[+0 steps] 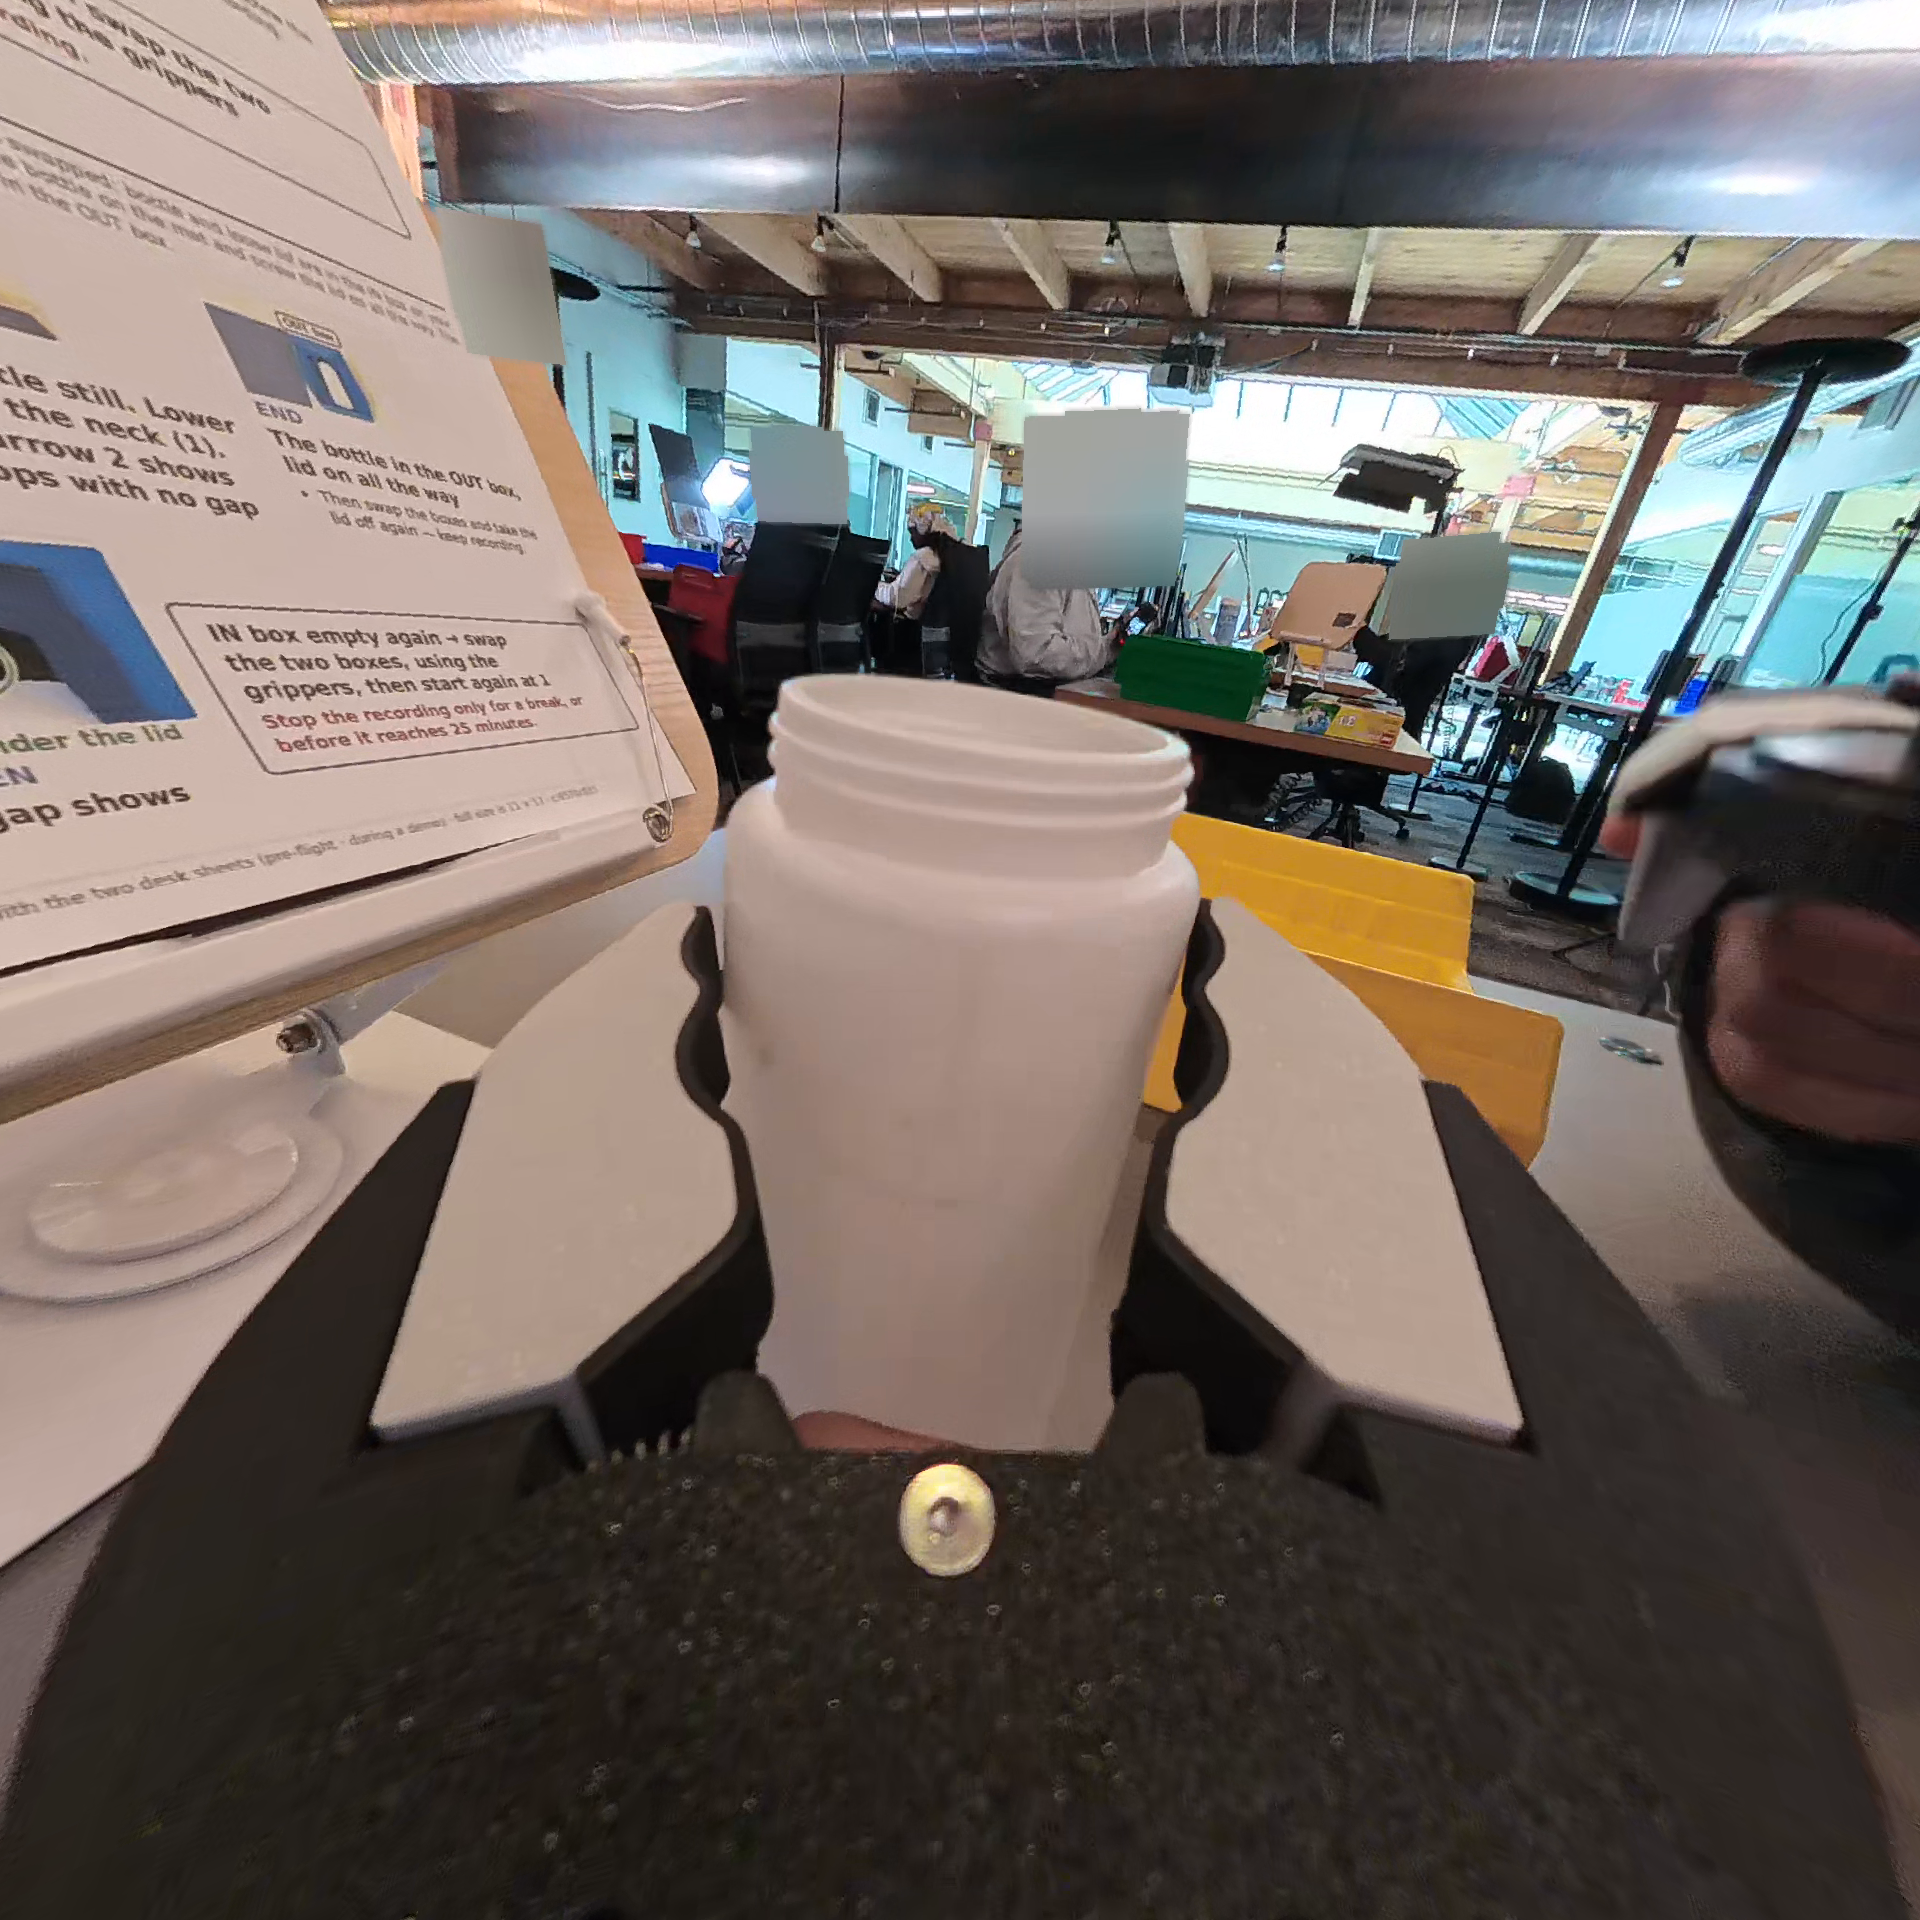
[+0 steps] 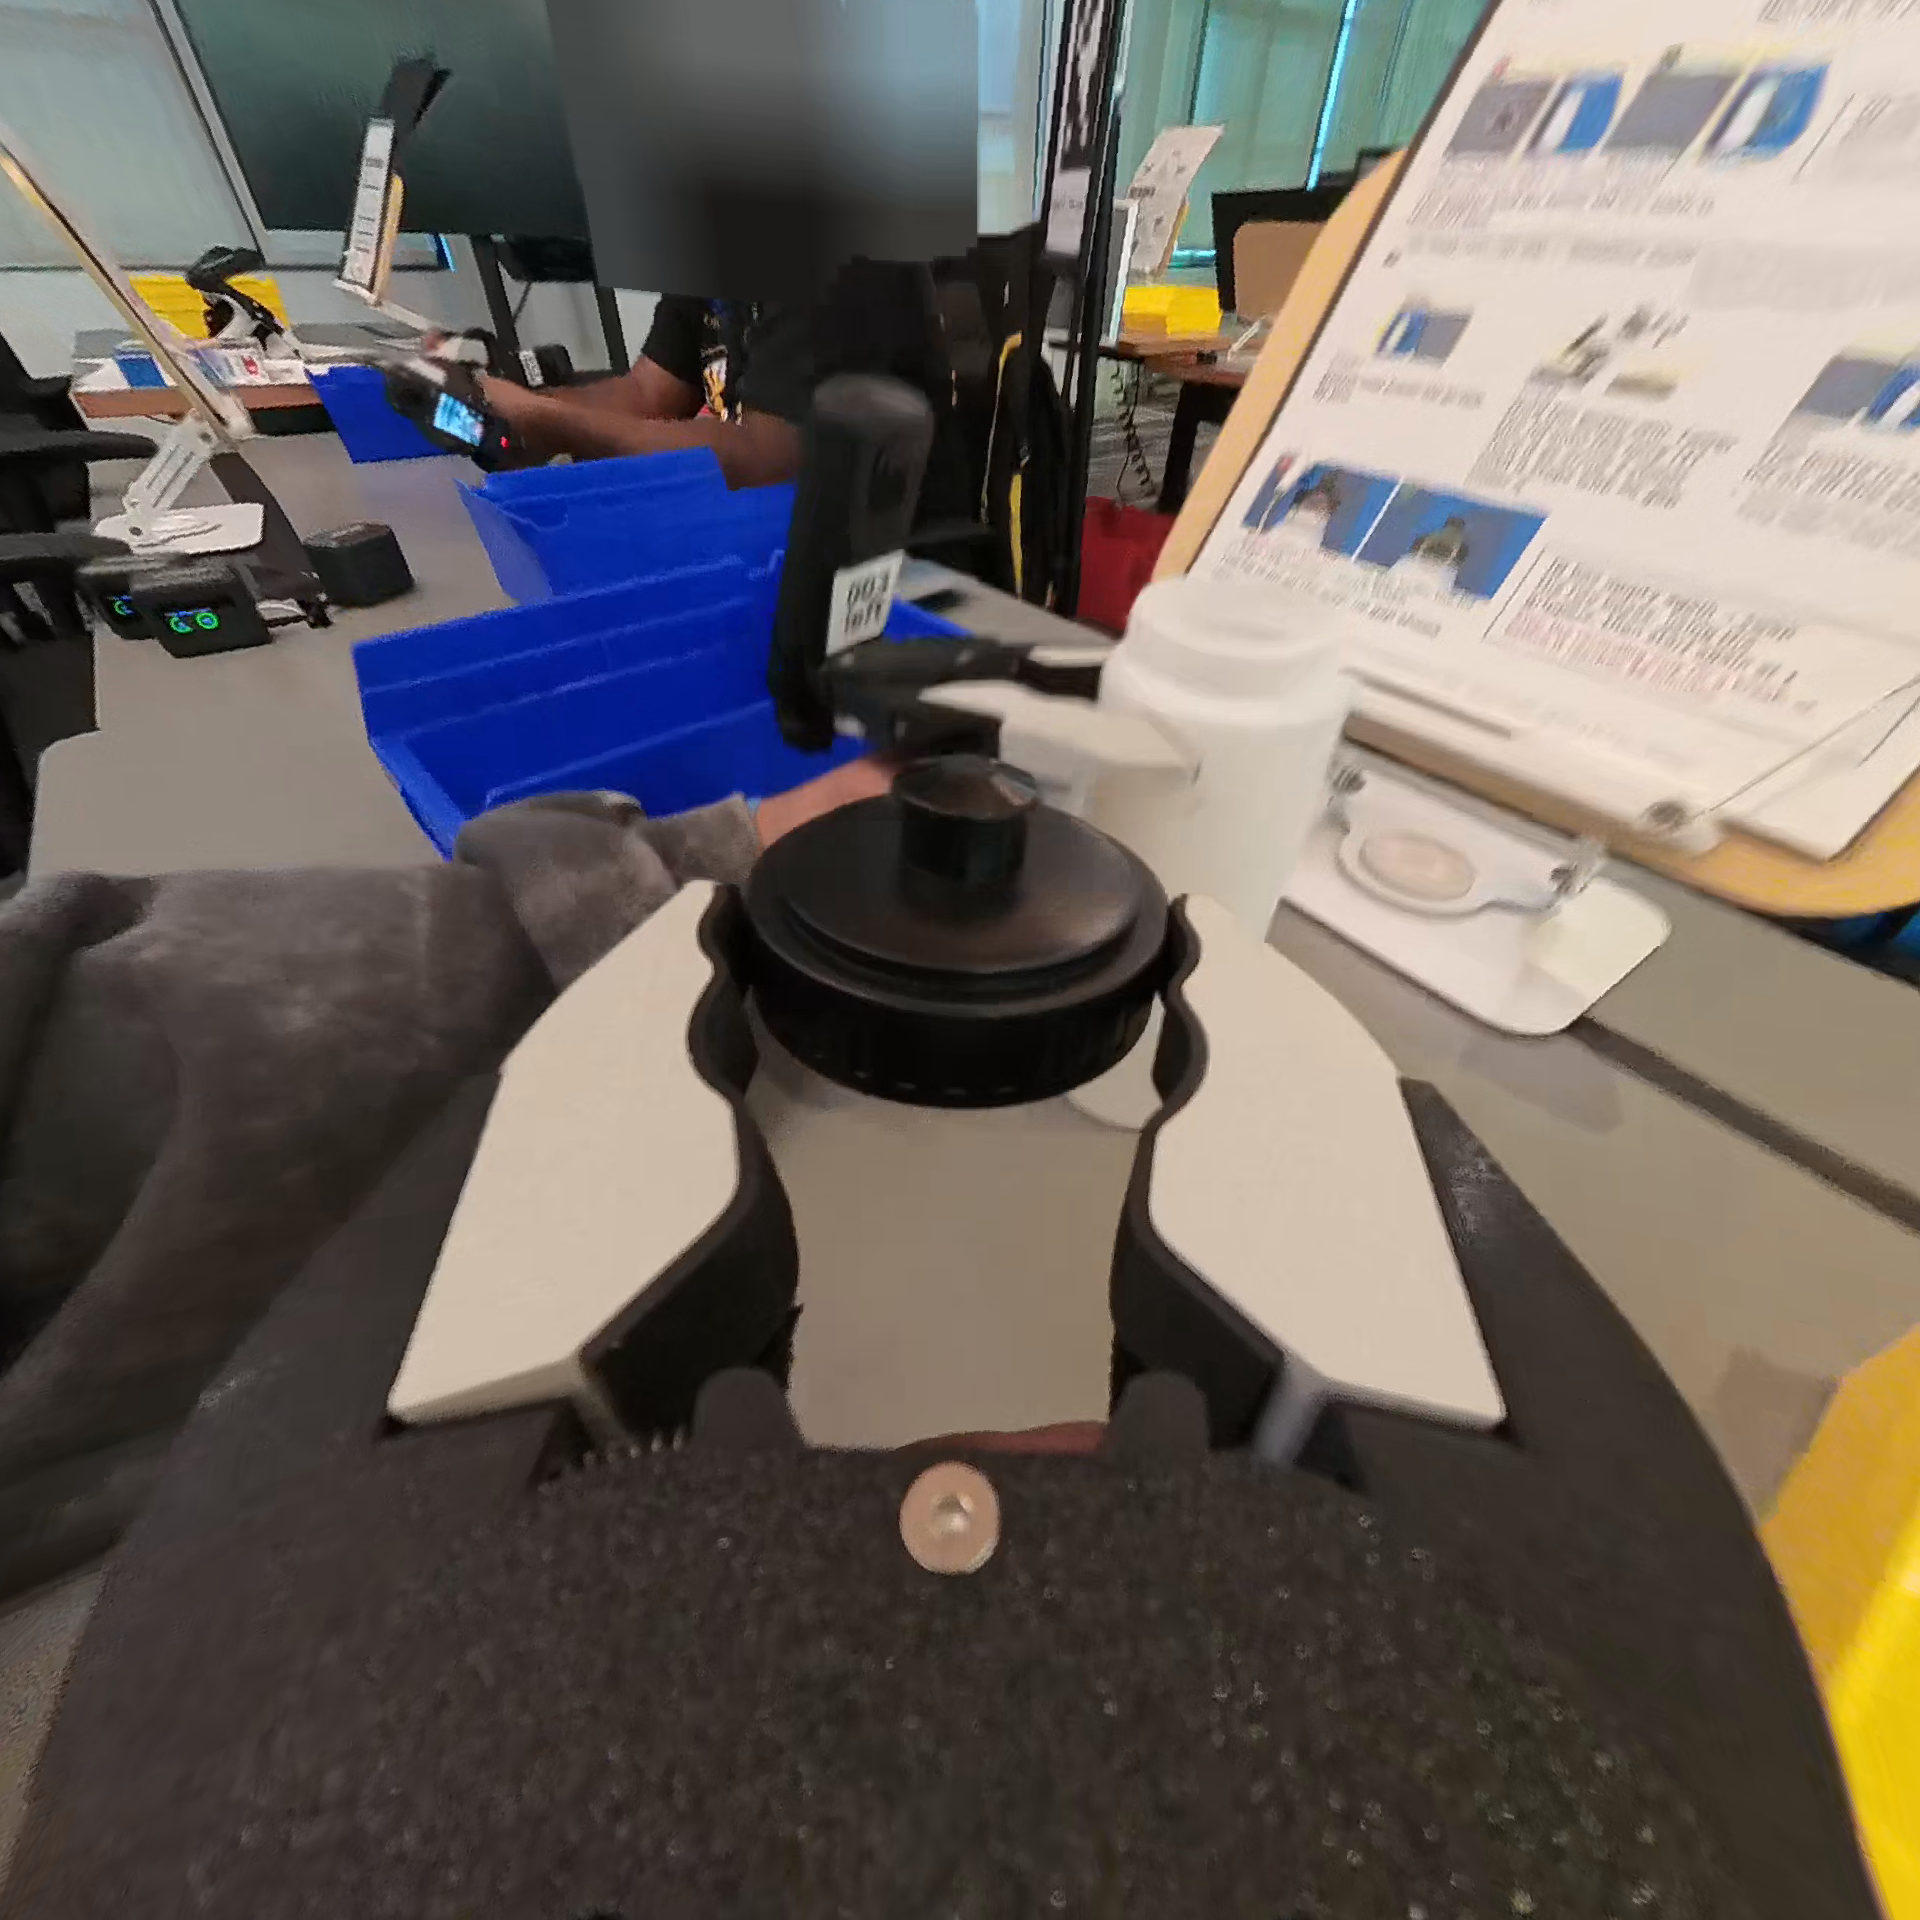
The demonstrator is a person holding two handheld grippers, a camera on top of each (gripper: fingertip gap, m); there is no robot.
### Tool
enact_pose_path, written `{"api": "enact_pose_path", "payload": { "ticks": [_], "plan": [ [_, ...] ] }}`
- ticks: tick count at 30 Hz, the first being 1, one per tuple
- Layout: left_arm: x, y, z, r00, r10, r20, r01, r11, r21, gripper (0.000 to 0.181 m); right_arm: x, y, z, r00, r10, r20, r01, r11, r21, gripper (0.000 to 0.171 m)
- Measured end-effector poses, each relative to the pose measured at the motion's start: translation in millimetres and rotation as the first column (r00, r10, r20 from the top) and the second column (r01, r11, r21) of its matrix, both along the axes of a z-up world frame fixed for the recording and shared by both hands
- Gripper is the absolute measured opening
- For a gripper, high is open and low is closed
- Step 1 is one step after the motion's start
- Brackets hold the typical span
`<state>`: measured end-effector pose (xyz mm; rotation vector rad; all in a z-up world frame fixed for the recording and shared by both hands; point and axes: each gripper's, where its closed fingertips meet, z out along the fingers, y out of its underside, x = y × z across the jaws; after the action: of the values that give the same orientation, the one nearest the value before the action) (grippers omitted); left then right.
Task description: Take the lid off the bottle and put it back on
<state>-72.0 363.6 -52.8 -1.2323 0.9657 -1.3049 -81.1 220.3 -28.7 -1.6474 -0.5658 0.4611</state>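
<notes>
Your grey desk point(image 2: 1714, 1174) carried a tilted instruction sheet on a wooden stand point(image 1: 260, 499) at ten o'clock of the bottle and a yellow plastic bin point(image 1: 1351, 935) at two o'clock behind it. Your left hand-held gripper point(image 1: 951, 997) was clamped on the upright white plastic bottle point(image 1: 956, 1039), its threaded neck bare. Your right hand-held gripper point(image 2: 951, 997) was clamped on the black ribbed screw lid point(image 2: 951, 966), well apart from the bottle, which stood at one o'clock of it.
</notes>
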Motion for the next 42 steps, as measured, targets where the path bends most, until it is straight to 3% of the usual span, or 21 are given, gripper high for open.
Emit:
{"api": "enact_pose_path", "payload": {
  "ticks": [5,11,19,25,29,36,42],
  "plan": [
    [3,5,-6,0.997,0.032,-0.07,-0.03,0.999,0.031,0.083,26,17,41,0.999,-0.036,0.013,0.036,0.999,0.012,0.076],
    [6,9,-11,0.994,0.054,-0.096,-0.052,0.998,0.031,0.089,31,43,39,0.999,-0.025,0.039,0.028,0.998,-0.064,0.076],
    [16,16,-17,0.983,0.055,-0.174,-0.054,0.998,0.013,0.111,37,60,49,0.988,0.076,0.132,-0.056,0.987,-0.153,0.075],
    [29,10,-18,0.983,-0.001,-0.182,0.009,0.999,0.046,0.094,43,64,55,0.971,0.13,0.201,-0.094,0.979,-0.18,0.076],
    [26,2,-17,0.986,-0.07,-0.151,0.077,0.996,0.038,0.093,32,74,45,0.958,0.214,0.19,-0.181,0.967,-0.178,0.076],
    [24,-13,-17,0.978,-0.154,-0.142,0.161,0.986,0.04,0.093,3,103,55,0.908,0.417,-0.041,-0.419,0.907,-0.051,0.076],
    [20,-21,-18,0.967,-0.209,-0.146,0.216,0.976,0.035,0.093,-10,124,31,0.851,0.526,-0.017,-0.526,0.849,-0.057,0.076]
  ]
}}
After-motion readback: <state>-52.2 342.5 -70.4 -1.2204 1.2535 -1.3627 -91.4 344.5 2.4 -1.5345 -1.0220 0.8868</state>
